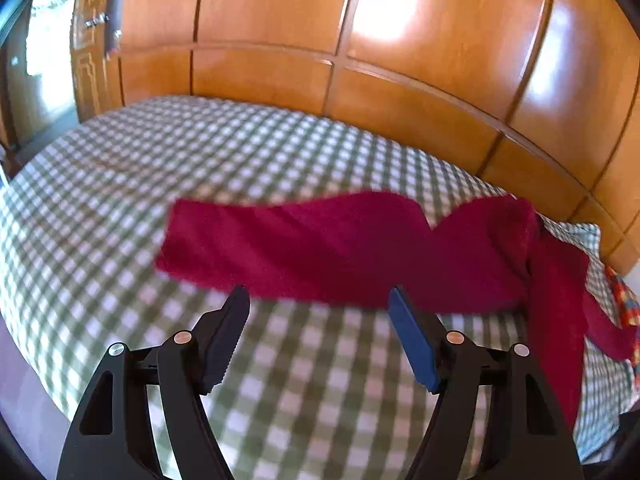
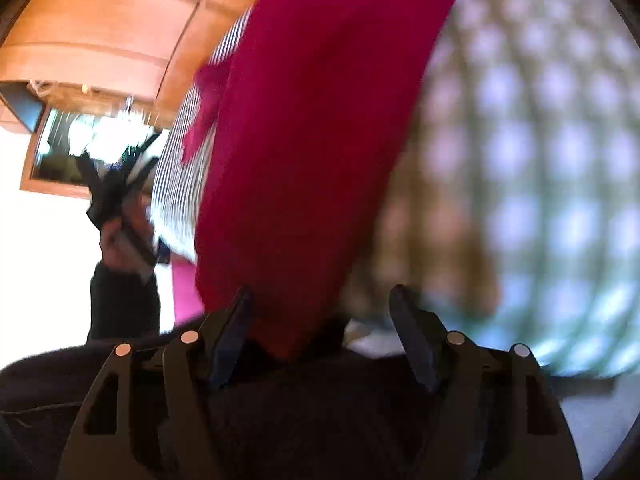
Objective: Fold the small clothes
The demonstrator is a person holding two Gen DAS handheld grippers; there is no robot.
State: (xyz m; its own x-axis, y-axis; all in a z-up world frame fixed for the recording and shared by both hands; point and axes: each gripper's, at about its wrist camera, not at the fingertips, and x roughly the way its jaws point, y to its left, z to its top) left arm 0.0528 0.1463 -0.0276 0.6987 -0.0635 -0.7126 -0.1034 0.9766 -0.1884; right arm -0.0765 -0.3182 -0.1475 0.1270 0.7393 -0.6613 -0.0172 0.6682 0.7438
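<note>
Lying rumpled, crimson fleecy garment (image 1: 320, 248), checked bedsheet (image 1: 120, 168), glossy wooden wardrobe (image 1: 280, 20)

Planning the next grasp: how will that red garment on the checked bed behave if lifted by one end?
Probably floppy: the red garment lies limp and rumpled on the checked bedspread, one end drooping over the edge. Likely light, and it should sag and trail instead of holding shape. Its soft-looking fabric probably won't slip from the fingers.

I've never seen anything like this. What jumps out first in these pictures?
A dark red cloth stretched across a green-and-white checked bedspread, its right end draping over the bed's edge. Behind the bed stands a glossy wooden wardrobe. Low in the left view, the left gripper is open and empty, just short of the cloth.
</note>
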